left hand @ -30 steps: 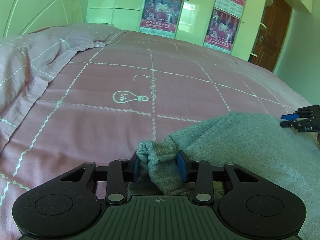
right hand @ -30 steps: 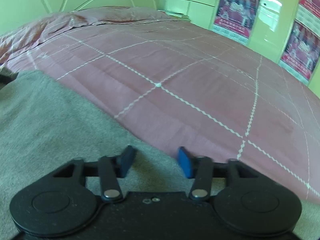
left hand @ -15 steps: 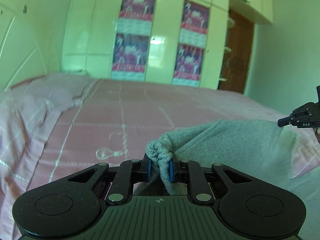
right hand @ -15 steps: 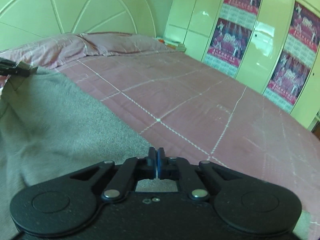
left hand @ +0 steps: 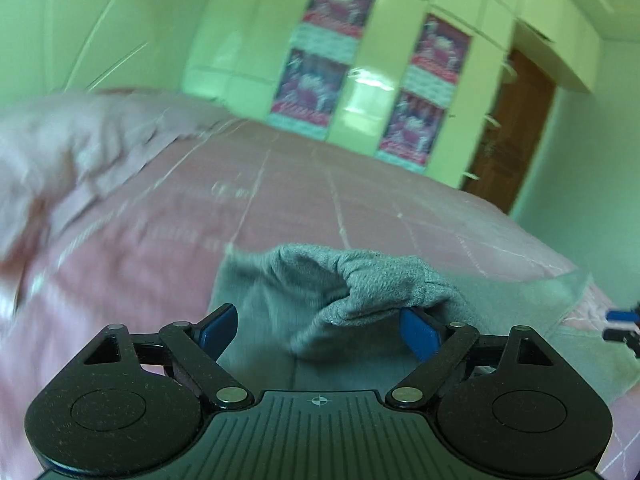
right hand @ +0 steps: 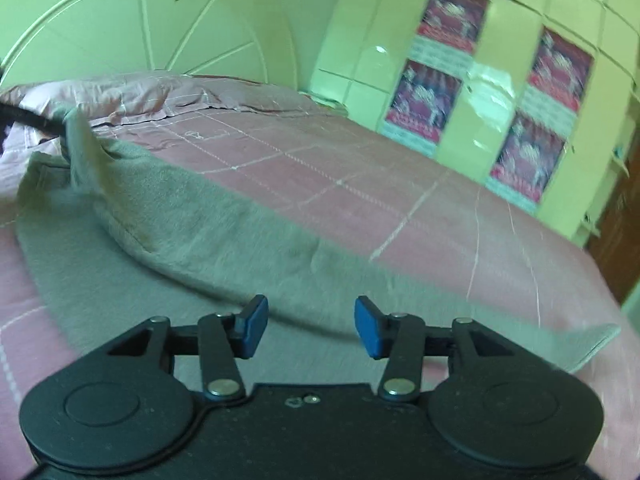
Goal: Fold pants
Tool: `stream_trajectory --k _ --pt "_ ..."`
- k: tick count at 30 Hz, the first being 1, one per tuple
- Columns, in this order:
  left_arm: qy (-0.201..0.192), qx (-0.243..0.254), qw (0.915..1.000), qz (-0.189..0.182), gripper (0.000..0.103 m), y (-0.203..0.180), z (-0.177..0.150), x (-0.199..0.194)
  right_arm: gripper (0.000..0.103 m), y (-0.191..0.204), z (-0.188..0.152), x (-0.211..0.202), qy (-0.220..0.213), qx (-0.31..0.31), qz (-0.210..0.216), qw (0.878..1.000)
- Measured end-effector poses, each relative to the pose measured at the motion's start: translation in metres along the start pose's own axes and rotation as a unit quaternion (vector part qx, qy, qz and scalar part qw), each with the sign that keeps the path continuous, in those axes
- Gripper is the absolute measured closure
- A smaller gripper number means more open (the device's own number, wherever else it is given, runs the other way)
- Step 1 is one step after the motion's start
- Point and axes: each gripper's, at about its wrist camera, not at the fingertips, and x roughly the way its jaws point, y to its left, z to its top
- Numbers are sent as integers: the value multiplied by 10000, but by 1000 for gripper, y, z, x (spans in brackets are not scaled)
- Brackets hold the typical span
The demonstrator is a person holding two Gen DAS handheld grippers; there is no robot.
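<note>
The grey pants (left hand: pixel 360 292) lie on the pink bedspread (left hand: pixel 280 200), one layer folded over another. My left gripper (left hand: pixel 320 330) is open, its blue pads wide apart, with a bunched end of the pants lying loose between them. My right gripper (right hand: pixel 311 326) is open over the folded edge of the pants (right hand: pixel 192 216) and holds nothing. The right gripper's tips show at the right edge of the left wrist view (left hand: pixel 622 326). The left gripper shows dark at the far left of the right wrist view (right hand: pixel 28 118), by a raised corner of the pants.
Pink pillows (right hand: pixel 132 96) lie at the head of the bed under a pale headboard (right hand: pixel 160 28). Wardrobe doors with posters (left hand: pixel 340 60) stand beyond the bed. A brown door (left hand: pixel 512 132) is at the right.
Both grippers were shut on the pants half a second ago and have opened. The lifted fabric has dropped onto the bed as a folded layer. Both cameras have shifted.
</note>
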Motion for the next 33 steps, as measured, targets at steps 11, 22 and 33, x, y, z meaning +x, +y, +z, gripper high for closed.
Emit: stream_trajectory --k 11,22,33 --pt "-474 -1767 9826 310 16 -25 -41 -23 62 -27 -32 -13 -226 2220 -98 9747" --pt "-324 -2542 9658 390 24 -23 -43 19 62 -60 -46 56 57 3704 -56 9288" --pt "-416 -2811 9582 340 68 -4 -41 47 100 -108 -68 121 204 5968 631 7997"
